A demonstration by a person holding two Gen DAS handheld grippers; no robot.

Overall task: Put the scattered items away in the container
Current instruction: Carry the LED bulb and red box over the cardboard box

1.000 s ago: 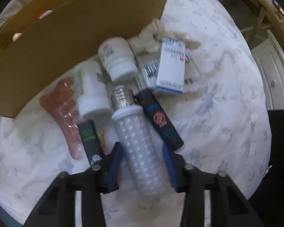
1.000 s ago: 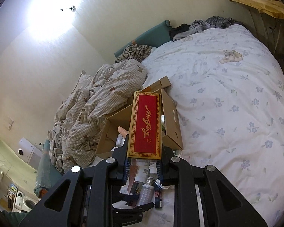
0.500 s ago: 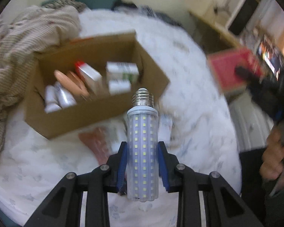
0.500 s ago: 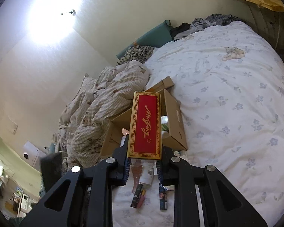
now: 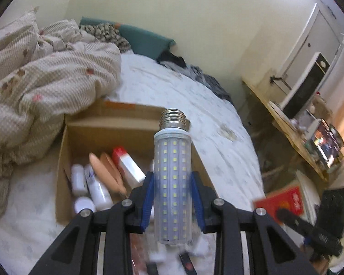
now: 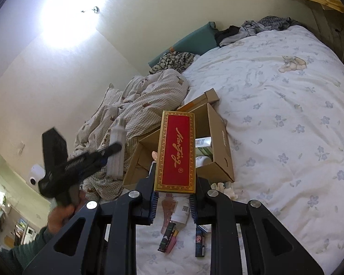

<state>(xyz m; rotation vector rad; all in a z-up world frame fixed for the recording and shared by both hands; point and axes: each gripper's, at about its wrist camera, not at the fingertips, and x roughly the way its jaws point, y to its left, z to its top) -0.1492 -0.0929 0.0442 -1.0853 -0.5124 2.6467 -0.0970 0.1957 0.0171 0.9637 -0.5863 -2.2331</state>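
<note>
My left gripper [image 5: 172, 200] is shut on a white LED corn bulb [image 5: 172, 176], held upright in the air with its screw base up, just in front of the open cardboard box [image 5: 65, 151]. The box holds white bottles, a red-and-white carton and orange tubes. My right gripper [image 6: 174, 197] is shut on a red and gold flat box [image 6: 176, 154], raised above the bed with the cardboard box [image 6: 220, 137] behind it. The other gripper with the bulb [image 6: 115, 147] shows blurred at the left of the right wrist view. Small dark tubes [image 6: 166, 240] lie on the sheet below.
The bed has a white flowered sheet [image 6: 286, 114] and a crumpled checked duvet [image 5: 34, 87] to the left of the box. A teal cushion [image 5: 144, 39] and clothes lie at the head. A wooden shelf [image 5: 305, 137] with clutter stands at the right. A person's hand [image 6: 59, 215] grips the left tool.
My left gripper closed on the bulb, lifted it off the sheet and tilted up toward the cardboard box. My right gripper kept the red box and shifted slightly nearer the bed.
</note>
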